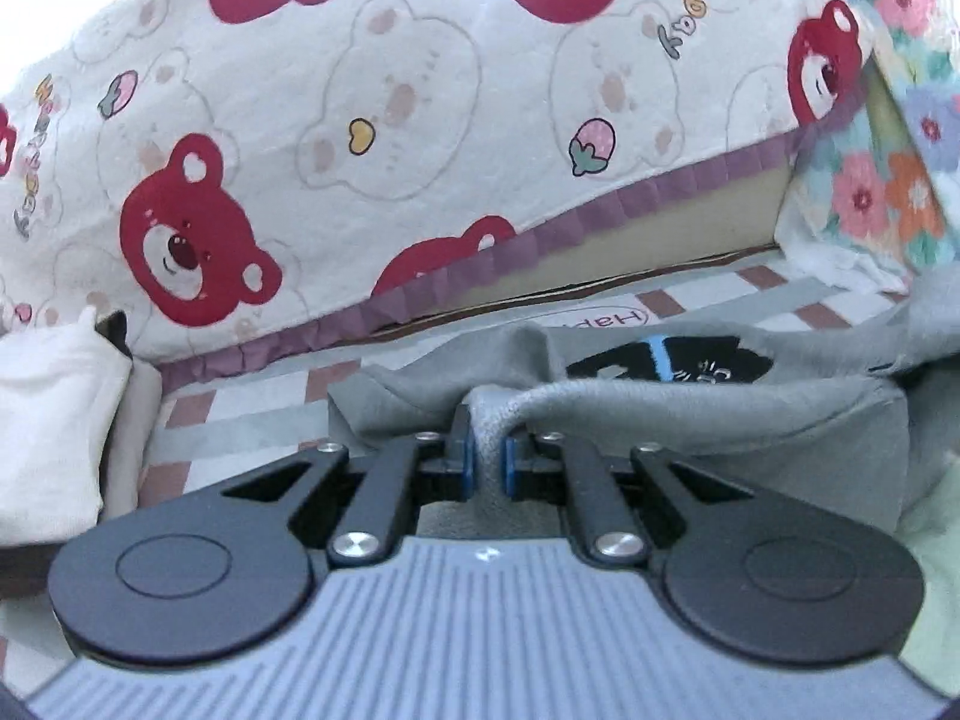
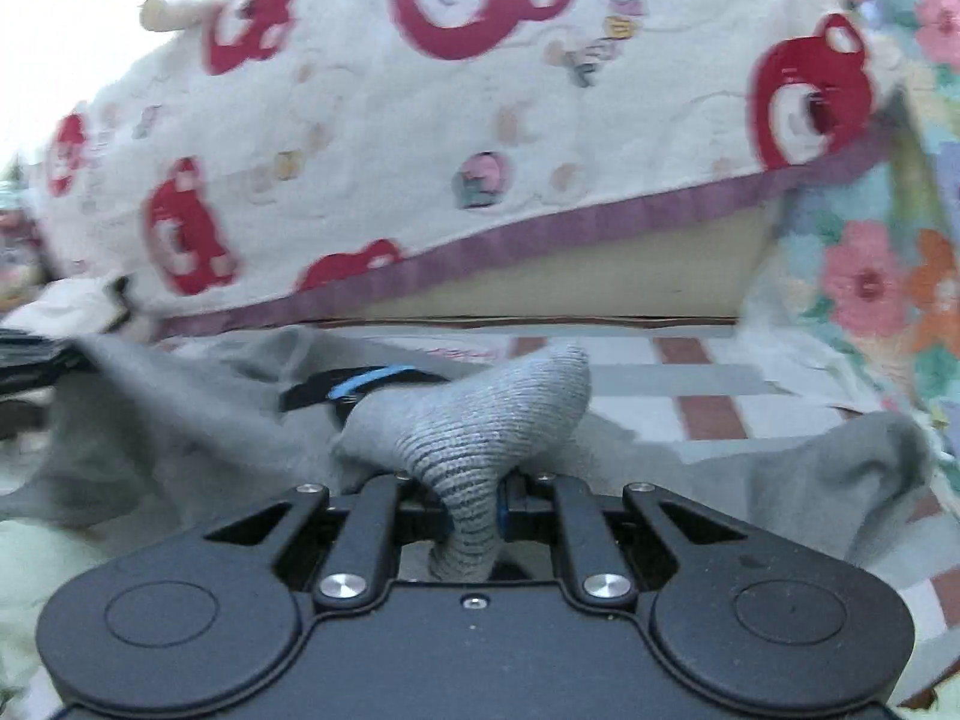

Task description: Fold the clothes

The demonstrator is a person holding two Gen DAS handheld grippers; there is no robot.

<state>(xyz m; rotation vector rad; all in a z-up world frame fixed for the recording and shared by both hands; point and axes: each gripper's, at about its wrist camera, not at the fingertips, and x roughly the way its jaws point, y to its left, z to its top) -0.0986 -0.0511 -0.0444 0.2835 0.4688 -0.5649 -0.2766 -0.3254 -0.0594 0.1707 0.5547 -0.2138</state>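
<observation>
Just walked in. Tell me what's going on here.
A person with a gripper in each hand is folding a grey garment on a checked surface. The left gripper has its jaws shut on a pinch of the grey cloth. The right gripper is clamped on a ribbed part of it.

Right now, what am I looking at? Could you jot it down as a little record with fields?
Garment: grey sweatshirt with a dark print, rumpled on a checked sheet
Left gripper: shut on a pinched fold of the grey fabric
Right gripper: shut on a ribbed grey cuff
Behind: cream bear-print quilt with purple trim
To the right: floral fabric
</observation>
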